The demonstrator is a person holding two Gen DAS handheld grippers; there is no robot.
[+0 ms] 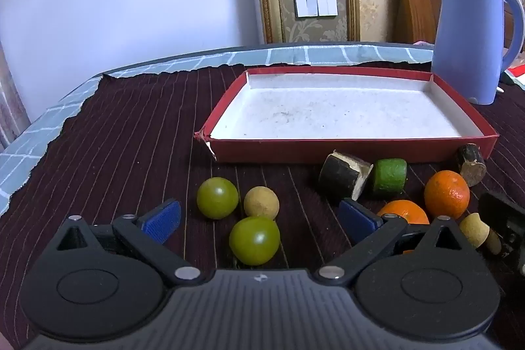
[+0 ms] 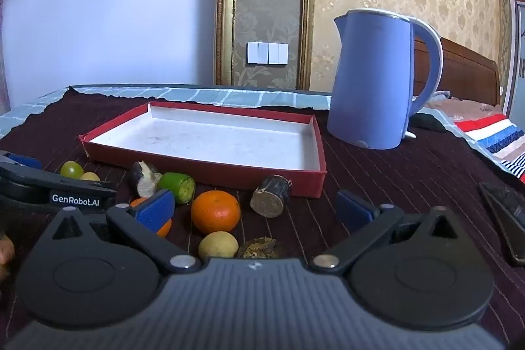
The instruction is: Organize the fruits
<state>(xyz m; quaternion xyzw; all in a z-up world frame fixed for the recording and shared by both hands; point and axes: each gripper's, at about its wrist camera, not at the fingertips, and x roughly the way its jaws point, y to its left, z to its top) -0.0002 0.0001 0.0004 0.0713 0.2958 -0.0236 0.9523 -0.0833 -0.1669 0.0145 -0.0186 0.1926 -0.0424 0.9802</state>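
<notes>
Left wrist view first: my left gripper hangs low over the dark striped cloth on the table, spread wide and grasping nothing. One green fruit lies between its blue pads, not touched by either. A second green fruit and a tan ball sit just beyond it, close together. Further right are a dark stub with a pale cut face, a green chunk, two oranges with the nearer one half hidden behind my right pad, and a brown stub by the tray corner. All the fruit lies on the cloth in front of the red tray, whose white floor holds none. A blue kettle stands behind the tray's right corner.

Right wrist view: my right gripper is likewise released and holds nothing. An orange, a yellowish fruit and a brownish lump lie between its pads, with the brown stub just past them against the tray wall. My left gripper shows at the left edge, beside the green fruit. A dark flat object lies at the far right; I cannot tell what it is.
</notes>
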